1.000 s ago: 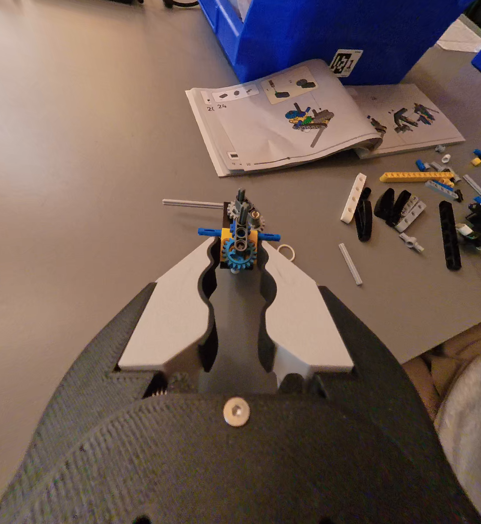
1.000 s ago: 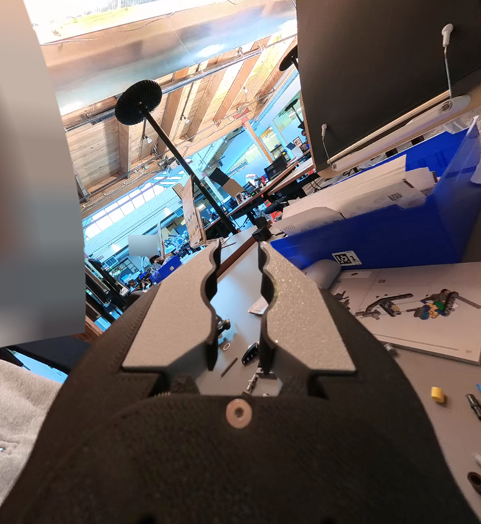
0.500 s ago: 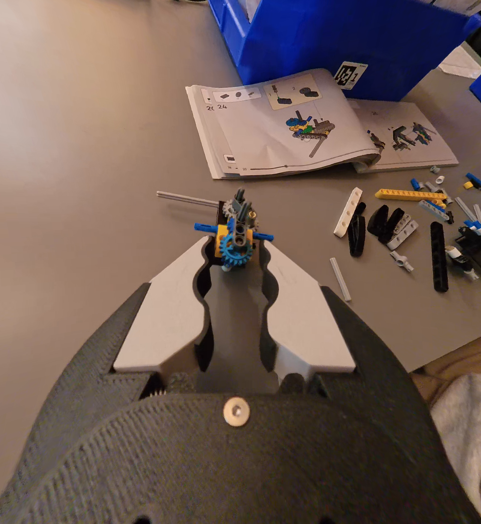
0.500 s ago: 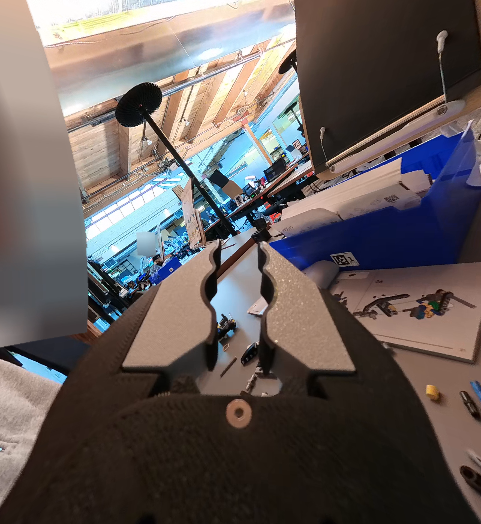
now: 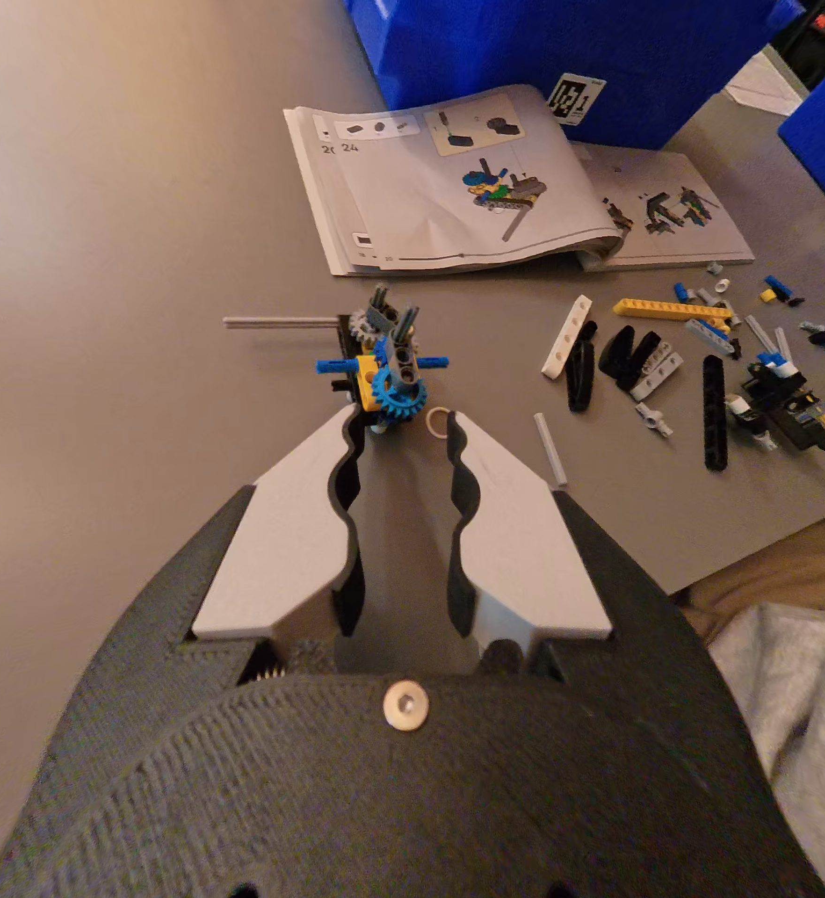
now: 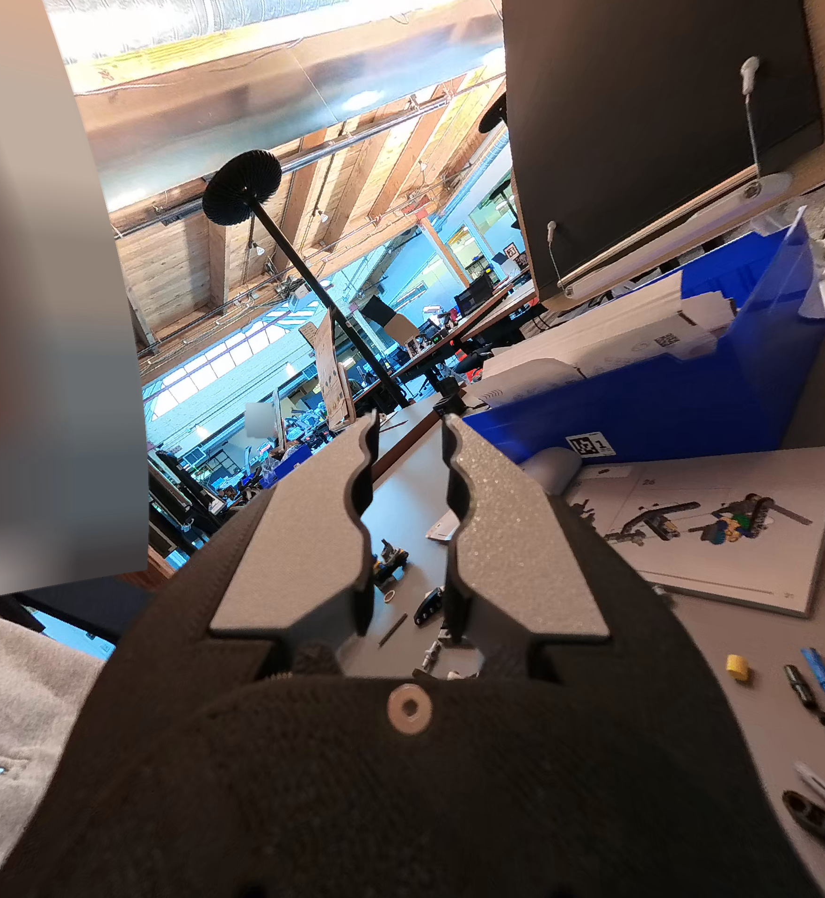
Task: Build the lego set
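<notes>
geared lego assembly (image 5: 381,369) upright on table, loose pieces (image 5: 692,359) beside

I count one part-built assembly (image 5: 385,369), one open instruction booklet (image 5: 449,194), two blue bins (image 5: 571,53), one yellow beam (image 5: 668,310), one white beam (image 5: 567,336).

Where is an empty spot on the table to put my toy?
Bare table lies left of the booklet and the small built model. It is crowded right of the model, where loose pieces lie scattered below the booklet and blue bin.

Grey tabletop (image 5: 109,243); overhead, timber ceiling beams (image 6: 333,194); behind, distant desks (image 6: 454,340) and what seem bright windows (image 6: 216,374).
</notes>
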A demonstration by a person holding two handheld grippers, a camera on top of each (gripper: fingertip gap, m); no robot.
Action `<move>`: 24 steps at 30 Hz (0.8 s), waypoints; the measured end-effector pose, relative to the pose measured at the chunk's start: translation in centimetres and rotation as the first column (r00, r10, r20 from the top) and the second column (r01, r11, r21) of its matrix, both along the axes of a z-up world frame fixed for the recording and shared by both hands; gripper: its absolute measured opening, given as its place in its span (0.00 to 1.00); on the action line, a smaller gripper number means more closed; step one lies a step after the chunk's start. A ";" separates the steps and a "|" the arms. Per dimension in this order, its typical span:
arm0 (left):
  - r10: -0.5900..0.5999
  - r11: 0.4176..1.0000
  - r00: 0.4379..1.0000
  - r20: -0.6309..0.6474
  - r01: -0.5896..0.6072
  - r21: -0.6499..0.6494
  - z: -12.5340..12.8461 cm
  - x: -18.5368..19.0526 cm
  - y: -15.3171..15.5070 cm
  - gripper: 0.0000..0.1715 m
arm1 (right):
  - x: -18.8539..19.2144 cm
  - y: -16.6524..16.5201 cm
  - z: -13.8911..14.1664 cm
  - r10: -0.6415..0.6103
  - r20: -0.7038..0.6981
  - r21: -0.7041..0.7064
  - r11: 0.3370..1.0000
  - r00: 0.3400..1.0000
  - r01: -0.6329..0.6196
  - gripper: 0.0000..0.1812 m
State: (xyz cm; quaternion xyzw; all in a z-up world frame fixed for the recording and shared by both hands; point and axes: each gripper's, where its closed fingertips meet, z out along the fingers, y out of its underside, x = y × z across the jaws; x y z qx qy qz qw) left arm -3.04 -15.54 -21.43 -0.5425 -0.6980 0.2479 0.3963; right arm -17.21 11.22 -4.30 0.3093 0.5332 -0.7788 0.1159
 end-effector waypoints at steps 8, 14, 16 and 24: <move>-0.046 0.995 0.998 -0.030 0.048 0.084 0.2 -1.4 2.6 0.19 | 0.0 0.1 0.2 0.000 -0.002 -0.006 1.000 1.000 0.000 0.13; -0.070 0.988 0.996 -0.047 0.075 0.133 0.2 -2.5 4.3 0.21 | 0.0 0.5 0.5 -0.010 -0.009 -0.006 1.000 1.000 0.010 0.13; -0.088 0.980 0.995 -0.053 0.096 0.174 0.5 -2.5 5.2 0.21 | 0.1 0.5 0.6 -0.010 -0.010 -0.006 1.000 1.000 0.010 0.13; -0.054 0.989 0.971 -0.233 0.084 0.120 5.3 -2.1 3.9 0.19 | 0.4 -0.1 0.1 -0.010 -0.033 0.052 0.999 0.999 0.011 0.13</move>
